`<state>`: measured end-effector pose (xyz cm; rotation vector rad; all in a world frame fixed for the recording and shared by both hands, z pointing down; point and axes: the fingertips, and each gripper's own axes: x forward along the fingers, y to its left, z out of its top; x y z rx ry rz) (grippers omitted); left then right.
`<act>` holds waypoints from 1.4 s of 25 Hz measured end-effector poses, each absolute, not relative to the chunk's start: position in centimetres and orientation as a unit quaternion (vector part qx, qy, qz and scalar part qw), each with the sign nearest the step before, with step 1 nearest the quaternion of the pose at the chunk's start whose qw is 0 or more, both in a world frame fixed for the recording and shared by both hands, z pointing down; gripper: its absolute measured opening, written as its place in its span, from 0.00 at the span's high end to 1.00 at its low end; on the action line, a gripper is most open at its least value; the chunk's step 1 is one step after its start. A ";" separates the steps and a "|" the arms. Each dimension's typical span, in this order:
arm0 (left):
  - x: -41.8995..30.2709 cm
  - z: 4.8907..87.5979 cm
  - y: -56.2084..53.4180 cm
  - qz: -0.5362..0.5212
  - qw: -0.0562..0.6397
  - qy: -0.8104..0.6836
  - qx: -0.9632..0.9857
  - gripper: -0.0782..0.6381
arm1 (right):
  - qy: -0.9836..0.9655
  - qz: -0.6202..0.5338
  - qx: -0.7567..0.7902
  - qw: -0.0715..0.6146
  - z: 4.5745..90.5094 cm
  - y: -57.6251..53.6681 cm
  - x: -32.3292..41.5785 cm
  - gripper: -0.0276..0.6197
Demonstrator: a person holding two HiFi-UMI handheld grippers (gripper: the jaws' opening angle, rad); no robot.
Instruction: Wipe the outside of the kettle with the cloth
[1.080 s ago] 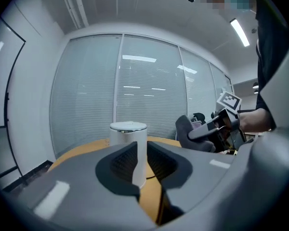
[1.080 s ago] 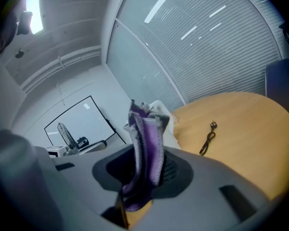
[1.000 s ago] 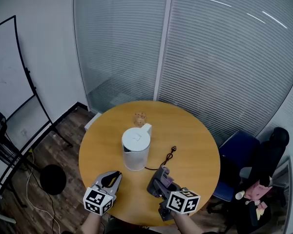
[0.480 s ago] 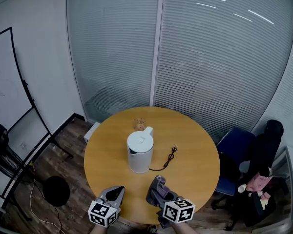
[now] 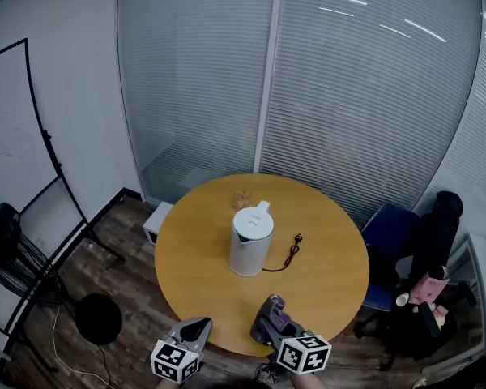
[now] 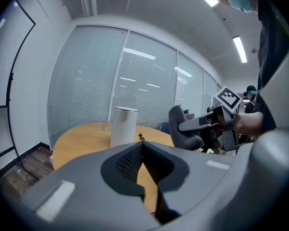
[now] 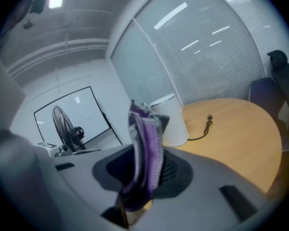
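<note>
Right gripper view: right gripper (image 7: 143, 174) clamped on soft, limp cloth (image 7: 144, 143), well short of kettle (image 7: 173, 121), probably slick and tippy, best steadied from above by closed, empty left gripper (image 6: 143, 153).

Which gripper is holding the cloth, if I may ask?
The right gripper: its jaws clamp the purple cloth; the left gripper is shut, empty.

Table (image 5: 186, 254) centre is blocked by the kettle (image 5: 250, 241). Its cord (image 5: 290, 254) is trailed at 3 o'clock, and a small brown object (image 5: 242, 198) is set at 12. Bare wood is left open at 6 and 9. The table's 3 o'clock edge is crowded by chairs (image 5: 391, 233).
</note>
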<state>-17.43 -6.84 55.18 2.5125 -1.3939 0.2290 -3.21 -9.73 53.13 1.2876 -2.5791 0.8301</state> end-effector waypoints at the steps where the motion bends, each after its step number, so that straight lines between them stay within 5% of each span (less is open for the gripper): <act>1: -17.8 55.3 -6.2 0.080 0.131 -0.476 0.866 0.88 | -0.856 0.276 0.432 0.070 53.2 -9.0 -3.5 0.81; 35: -20.1 56.4 2.2 0.087 0.117 -0.421 0.895 0.88 | -0.837 0.249 0.478 0.094 54.4 0.3 -6.7 0.81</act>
